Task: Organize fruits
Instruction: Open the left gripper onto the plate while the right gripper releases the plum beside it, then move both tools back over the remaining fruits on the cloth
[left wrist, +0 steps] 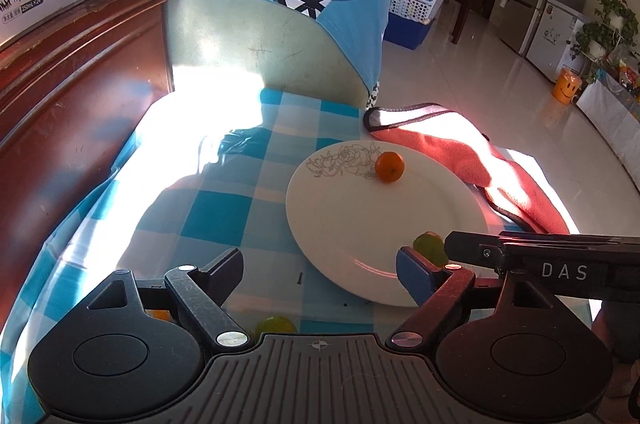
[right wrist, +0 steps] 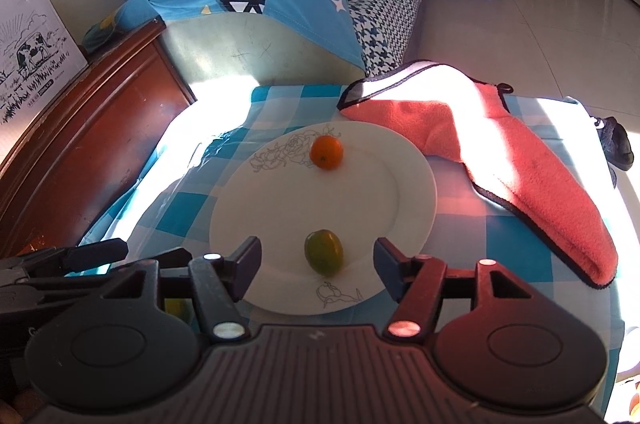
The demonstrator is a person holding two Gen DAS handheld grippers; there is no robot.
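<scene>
Fruit sat on the plate (right wrist: 412, 184): orange (right wrist: 326, 152) at twelve o'clock, lime (right wrist: 324, 252) at six, loose between my open right gripper (right wrist: 316, 264). Left gripper (left wrist: 320, 276) gaped empty; next, fetch another.

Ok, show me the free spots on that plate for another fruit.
The round white plate is bare across its middle, between the small orange fruit at the far rim and the green fruit near the front. Its right side is bare too.
</scene>
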